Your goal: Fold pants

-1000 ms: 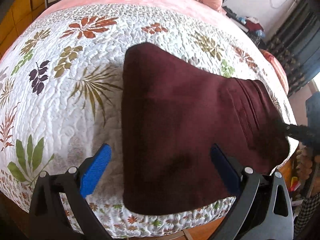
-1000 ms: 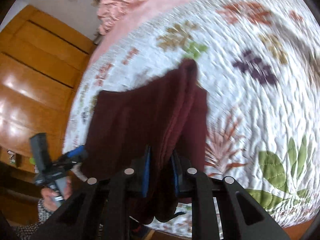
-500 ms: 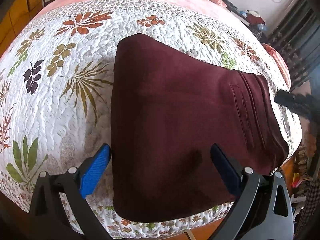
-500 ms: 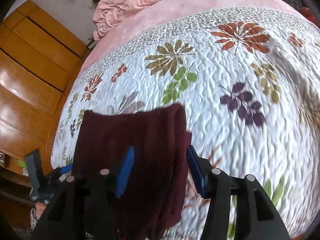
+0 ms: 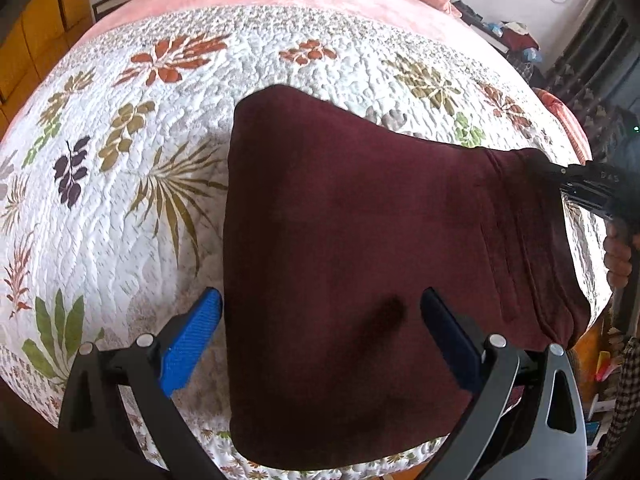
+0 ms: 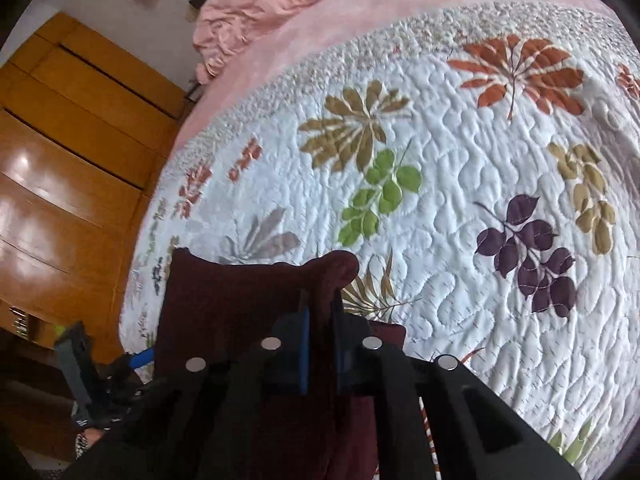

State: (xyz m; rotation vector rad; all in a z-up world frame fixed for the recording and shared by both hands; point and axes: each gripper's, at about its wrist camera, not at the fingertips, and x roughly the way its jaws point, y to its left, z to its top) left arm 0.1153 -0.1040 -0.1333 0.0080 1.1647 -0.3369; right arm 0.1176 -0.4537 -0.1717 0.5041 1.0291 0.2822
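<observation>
- The maroon pants (image 5: pixel 344 264) lie part-folded as a broad flat panel on the leaf-patterned quilt (image 5: pixel 132 216) of the bed, near its front edge. One end reaches toward the edge of the bed on the right of the left wrist view.
- The right gripper (image 6: pixel 320 332) has its blue-padded fingers (image 6: pixel 305 340) pressed together on a raised ridge of the pants' edge; cloth bulges up just beyond the tips.
- The left gripper (image 5: pixel 320 320) hovers over the near part of the panel with its fingers (image 5: pixel 192 344) spread wide. One sits over the quilt just beside the pants' left edge, the other over the cloth; it pinches nothing.
- Judgement: the step in hand looks like carrying the pinched end across for another fold. To do it well, all gathered layers should stay in the pinch and the end should lift just clear of the panel.
- The spread left fingers could press the near cloth down, so the panel does not drag along the quilt.
- The moved edge should land square on the opposite edge, to avoid a skewed crease.
- No container shows clearly in either view. The wooden wardrobe (image 6: pixel 60 160) beside the bed is shut, its contents hidden.
</observation>
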